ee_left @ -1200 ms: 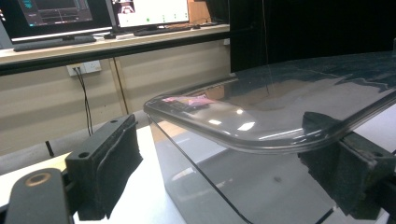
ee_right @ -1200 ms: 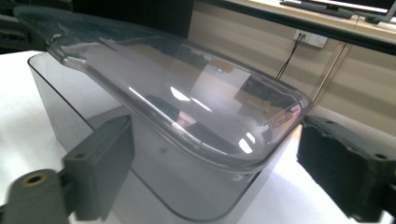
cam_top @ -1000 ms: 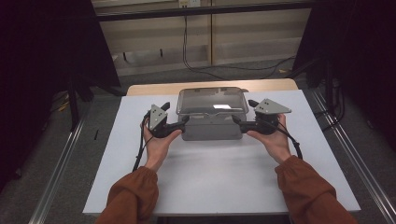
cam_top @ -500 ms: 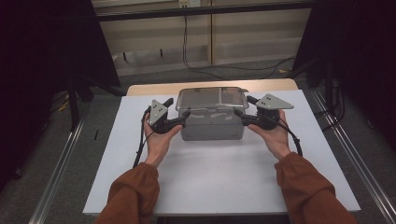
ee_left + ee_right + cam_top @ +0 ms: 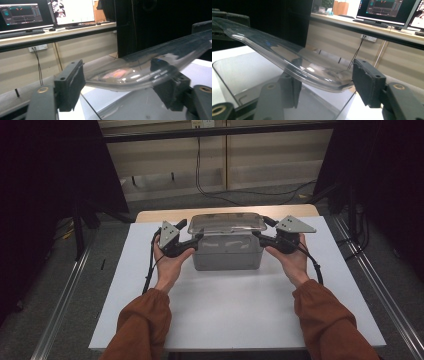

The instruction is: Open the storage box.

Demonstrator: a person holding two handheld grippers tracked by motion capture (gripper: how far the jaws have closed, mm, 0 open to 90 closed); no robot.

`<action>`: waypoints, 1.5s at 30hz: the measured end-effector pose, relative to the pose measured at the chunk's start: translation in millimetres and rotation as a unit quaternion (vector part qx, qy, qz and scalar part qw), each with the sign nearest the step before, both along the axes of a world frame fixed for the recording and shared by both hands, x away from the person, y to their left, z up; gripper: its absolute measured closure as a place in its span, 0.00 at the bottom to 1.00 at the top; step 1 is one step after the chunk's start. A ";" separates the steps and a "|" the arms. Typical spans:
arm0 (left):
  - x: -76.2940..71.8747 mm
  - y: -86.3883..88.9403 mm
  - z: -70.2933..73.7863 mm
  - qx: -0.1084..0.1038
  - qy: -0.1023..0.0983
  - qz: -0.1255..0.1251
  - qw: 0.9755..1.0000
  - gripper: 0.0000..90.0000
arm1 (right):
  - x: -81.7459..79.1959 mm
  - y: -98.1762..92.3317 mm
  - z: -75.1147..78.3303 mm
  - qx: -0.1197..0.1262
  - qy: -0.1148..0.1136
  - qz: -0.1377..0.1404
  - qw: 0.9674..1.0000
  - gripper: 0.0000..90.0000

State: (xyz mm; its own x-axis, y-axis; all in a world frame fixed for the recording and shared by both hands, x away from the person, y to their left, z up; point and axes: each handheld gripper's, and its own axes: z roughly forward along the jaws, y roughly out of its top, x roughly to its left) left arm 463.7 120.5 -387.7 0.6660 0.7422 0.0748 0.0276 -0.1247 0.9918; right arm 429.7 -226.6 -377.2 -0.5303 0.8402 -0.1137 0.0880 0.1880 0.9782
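Note:
A grey box (image 5: 227, 254) stands at the far middle of the white table (image 5: 240, 315), with a clear plastic lid (image 5: 227, 222) on top of it. My left gripper (image 5: 192, 239) is at the lid's left end and my right gripper (image 5: 261, 236) at its right end. Both have just been closing. In the left gripper view the lid's rounded end (image 5: 130, 75) lies between the two black pads (image 5: 71, 85), which touch its edges. The right gripper view has the other end of the lid (image 5: 312, 67) between its pads (image 5: 367, 85) in the same way.
The table's near half lies bare between the person's orange sleeves (image 5: 142, 327). Metal rails (image 5: 65, 310) run along both sides of the table. Behind it are a shelf, hanging cables (image 5: 200, 165) and, in the gripper views, monitors (image 5: 22, 12) on a desk.
Both grippers' jaws have narrowed onto the ends of the lid. The hands, the box and the lid have stayed almost in place.

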 end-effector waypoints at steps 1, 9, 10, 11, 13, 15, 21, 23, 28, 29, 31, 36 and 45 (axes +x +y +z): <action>0.7 0.1 0.7 -0.002 0.002 -0.005 1.000 0.33 | 0.5 0.3 0.7 0.002 -0.003 -0.001 1.000 0.48; 4.2 -1.1 0.4 0.000 0.003 -0.008 1.000 0.35 | 4.6 1.8 5.8 -0.001 -0.010 -0.002 1.000 0.53; 4.9 -0.9 0.3 0.000 0.004 -0.007 1.000 0.36 | 5.0 2.1 6.1 -0.001 -0.012 -0.002 1.000 0.54; 6.1 -0.7 0.4 -0.001 0.004 -0.006 1.000 0.37 | 5.4 2.2 6.5 -0.001 -0.014 -0.001 1.000 0.54; 8.0 -0.7 0.8 0.001 0.001 -0.001 1.000 0.38 | 6.0 2.6 7.4 -0.001 -0.013 -0.001 1.000 0.54; 10.4 -0.2 1.5 0.004 0.000 0.004 1.000 0.38 | 6.9 3.1 7.9 0.003 -0.013 -0.001 1.000 0.54; 15.0 -3.9 3.3 0.008 -0.008 -0.002 1.000 0.43 | 9.9 2.5 8.3 0.006 -0.016 0.000 1.000 0.54; 15.6 -5.0 3.1 0.005 -0.006 0.001 1.000 0.43 | 10.5 2.1 7.9 0.009 -0.017 0.004 1.000 0.54; 18.6 -4.9 3.2 0.003 0.001 -0.001 1.000 0.43 | 12.5 1.5 6.0 0.008 -0.017 0.003 1.000 0.54; 18.8 -5.3 3.4 0.009 -0.003 -0.001 1.000 0.44 | 13.0 1.4 5.8 0.007 -0.018 0.002 1.000 0.55; 19.2 -5.4 3.7 0.016 -0.008 0.004 1.000 0.44 | 13.9 1.2 5.9 0.008 -0.020 0.001 1.000 0.55; 23.4 -5.3 4.4 0.006 -0.009 -0.006 1.000 0.51 | 16.4 1.2 7.3 0.004 -0.023 0.000 1.000 0.56; 28.3 -4.3 8.7 0.015 -0.007 -0.007 1.000 0.56 | 22.7 0.6 10.0 0.002 -0.014 0.003 1.000 0.57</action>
